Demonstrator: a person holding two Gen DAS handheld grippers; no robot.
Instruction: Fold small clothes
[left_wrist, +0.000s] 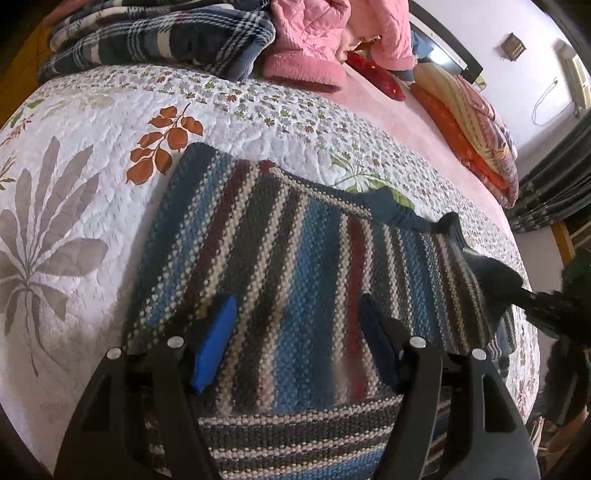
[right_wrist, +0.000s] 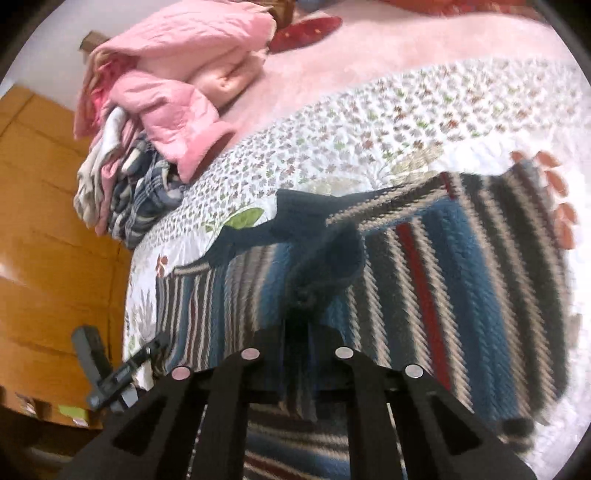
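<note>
— While the right gripper (right_wrist: 301, 306) is pinched on a dark navy fold of the striped knitted sweater (left_wrist: 295, 258), what worries you most?

— That bite looks small. From the right wrist view its jaws are together on a bunched bit of ribbed knit, toward twelve o'clock from the camera, and the frame is blurred. I judge that a loose, heavy knit could slip out mid-fold, or stretch and drag the whole garment crooked.

— And the left gripper (left_wrist: 295, 343)?

— Its blue-padded fingers (left_wrist: 214, 343) stand apart over the sweater's near part, holding nothing. If nothing pins that end, a pull from three o'clock may slide the sweater across the white quilted bedspread with leaf print (left_wrist: 74, 184) instead of creasing it.

— Where does the sweater lie?

— Flat on the bedspread, filling the centre of both views, one navy edge lifted by the right gripper. The pink padded jacket (right_wrist: 177, 85) and the navy plaid blanket (left_wrist: 155, 40) sit at twelve o'clock, well apart, so snagging them seems unlikely.

— Any labels or writing?

— None I can read; no tag shows on the sweater.
</note>
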